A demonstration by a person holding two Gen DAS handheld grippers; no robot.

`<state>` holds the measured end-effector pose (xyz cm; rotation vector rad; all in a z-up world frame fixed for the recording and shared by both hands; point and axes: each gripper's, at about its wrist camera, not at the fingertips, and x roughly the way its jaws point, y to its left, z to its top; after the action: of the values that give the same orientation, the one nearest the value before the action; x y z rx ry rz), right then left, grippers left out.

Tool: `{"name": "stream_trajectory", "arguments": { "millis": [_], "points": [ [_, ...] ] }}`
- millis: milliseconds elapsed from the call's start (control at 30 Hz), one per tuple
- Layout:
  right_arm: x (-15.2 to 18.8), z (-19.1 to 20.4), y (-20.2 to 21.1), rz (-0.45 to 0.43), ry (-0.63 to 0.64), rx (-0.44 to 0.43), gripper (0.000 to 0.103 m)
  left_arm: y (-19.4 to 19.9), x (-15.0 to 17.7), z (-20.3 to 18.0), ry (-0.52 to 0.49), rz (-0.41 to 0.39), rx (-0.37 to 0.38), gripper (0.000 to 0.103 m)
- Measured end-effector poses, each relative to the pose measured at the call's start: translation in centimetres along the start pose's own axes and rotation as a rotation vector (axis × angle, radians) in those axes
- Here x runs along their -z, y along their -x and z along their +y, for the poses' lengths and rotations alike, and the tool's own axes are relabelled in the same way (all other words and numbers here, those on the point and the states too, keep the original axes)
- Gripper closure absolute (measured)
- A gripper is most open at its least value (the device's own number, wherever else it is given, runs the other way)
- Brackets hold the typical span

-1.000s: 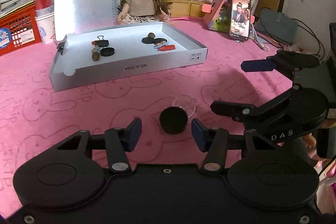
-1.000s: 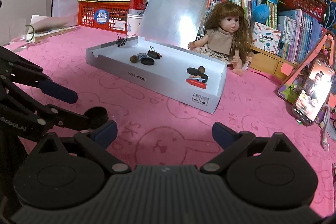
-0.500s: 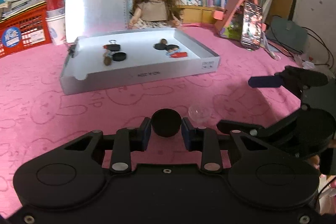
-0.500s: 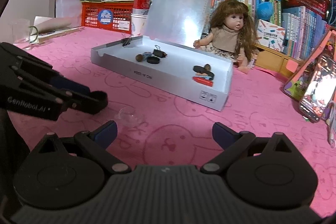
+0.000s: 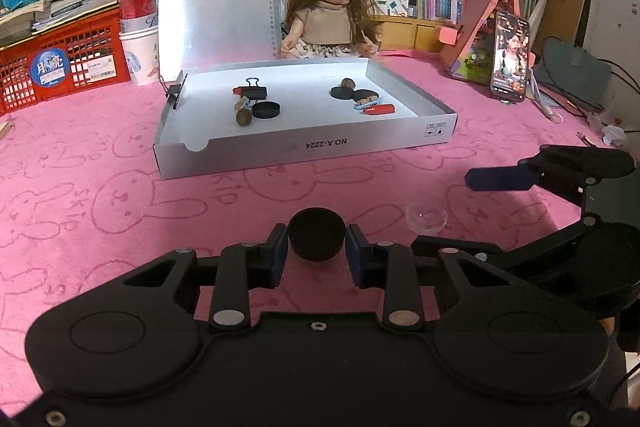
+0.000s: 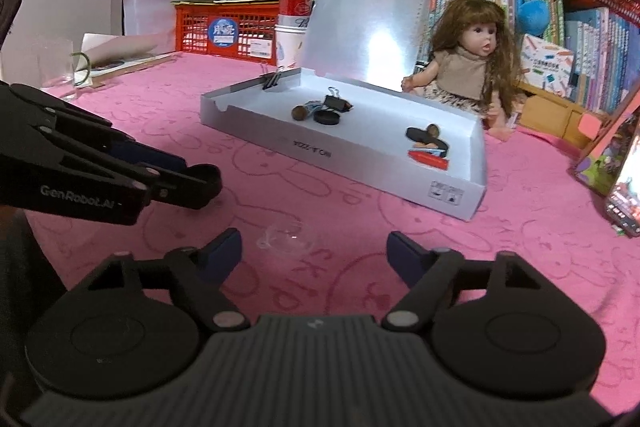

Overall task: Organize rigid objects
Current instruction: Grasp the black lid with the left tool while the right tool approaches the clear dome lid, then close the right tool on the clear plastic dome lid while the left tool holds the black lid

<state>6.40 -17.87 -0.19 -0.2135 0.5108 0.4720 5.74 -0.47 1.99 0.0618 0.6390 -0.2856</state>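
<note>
A black round cap (image 5: 317, 235) sits between the blue pads of my left gripper (image 5: 316, 251), which is shut on it just above the pink cloth. Beside it on the right, a small clear plastic cup (image 5: 426, 219) lies on the cloth. In the right wrist view that clear cup (image 6: 286, 237) lies between the fingers of my right gripper (image 6: 314, 253), nearer the left one. The jaws are closing and the pads stand clear of the cup. My left gripper (image 6: 200, 183) reaches in from the left there, and the cap is hard to make out at its tips.
An open silver tray (image 5: 304, 151) stands further back holding a binder clip (image 5: 256, 91), black discs, nuts and a red item (image 5: 378, 109). Behind it are a doll (image 5: 332, 7), a red crate (image 5: 60, 63), a can and books. At the right, a phone (image 5: 510, 57) stands propped.
My left gripper closed on the black cap, which stood between its open fingers a second ago. My right gripper moved in around the clear cup, and its jaws have narrowed.
</note>
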Motion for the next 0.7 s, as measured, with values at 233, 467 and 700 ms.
{"name": "stream_trajectory", "arguments": {
  "millis": [233,467,700],
  "points": [
    [0.23,0.09,-0.70,0.020,-0.022,-0.012,0.036,-0.33,0.13,0.34,0.013,0.014,-0.011,0.073],
    [0.39,-0.39,-0.92,0.012,-0.071,0.007,0.049,-0.67,0.11,0.41,0.019,0.026,-0.014,0.073],
    [0.48,-0.42,-0.95,0.008,-0.078,0.005,0.051,-0.76,0.23,0.33,0.017,0.027,-0.019,0.073]
  ]
}}
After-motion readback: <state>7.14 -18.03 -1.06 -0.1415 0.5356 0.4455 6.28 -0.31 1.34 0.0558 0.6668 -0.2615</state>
